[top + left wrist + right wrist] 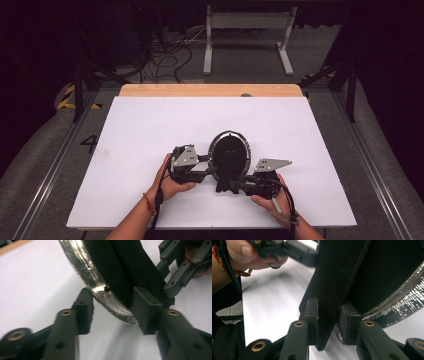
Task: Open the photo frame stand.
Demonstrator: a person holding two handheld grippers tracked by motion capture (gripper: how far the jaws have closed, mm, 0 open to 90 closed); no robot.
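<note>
A black oval disc [229, 152] with a glittery silver rim [82, 257] lies on the white tabletop [145, 135], with a flat black strut [337, 277] sticking out at its near end. My left gripper [206, 167] reaches in from the left. Its jaws straddle the disc's edge [113, 307], one pad [85, 307] touching the silver rim and the other [147, 312] against the black side. My right gripper [236, 183] is at the near end, shut on the black strut [328, 320], pads [312, 315] pressed on both of its faces.
The white board leaves a wooden strip [210, 90] bare at the far edge. Beyond the table stand a grey metal frame [247, 30] and loose cables [165, 55] on the floor. The person's left hand [249, 255] is close to the disc.
</note>
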